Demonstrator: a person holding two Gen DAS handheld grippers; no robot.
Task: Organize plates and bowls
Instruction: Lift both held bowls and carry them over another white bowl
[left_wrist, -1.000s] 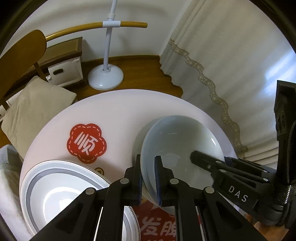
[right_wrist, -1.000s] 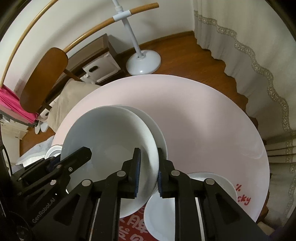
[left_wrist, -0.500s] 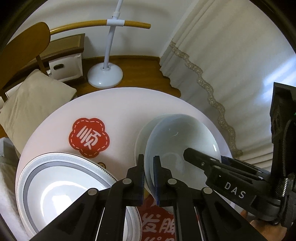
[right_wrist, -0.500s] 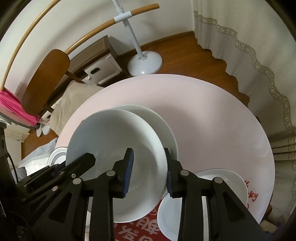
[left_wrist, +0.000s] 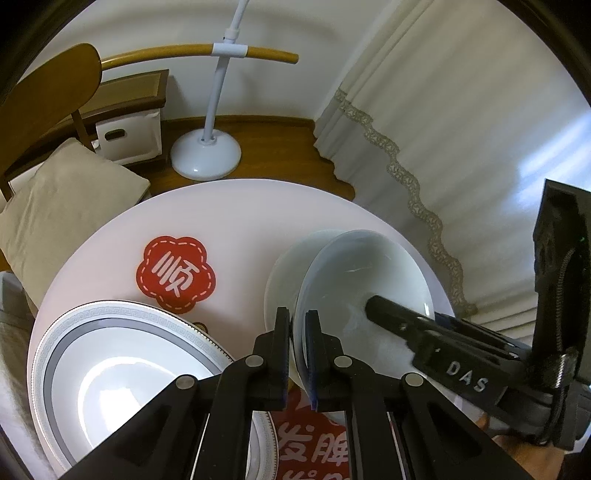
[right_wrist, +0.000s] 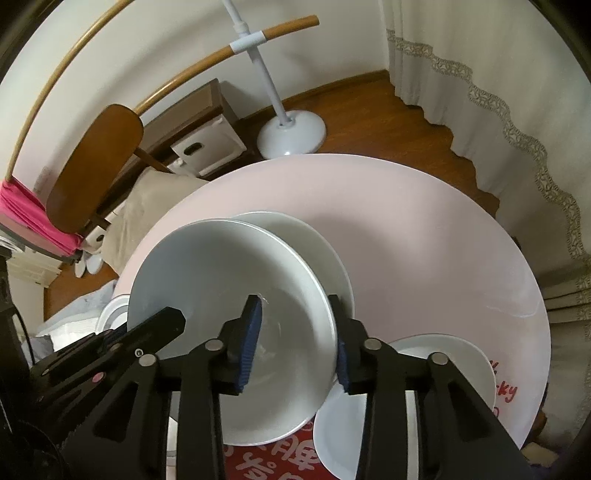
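- White bowl sits tilted in a second white bowl on the round pink table
- Left gripper fingers pinch its near rim
- Right gripper fingers stand apart, straddling the opposite rim
- Grey-banded plate and white plate lie nearby

White bowl; grey-banded plate, seemingly pale-pink table.

Bare table is lying open beyond my white bowl; a rimmed plate is crowding my left, a small plate my right.
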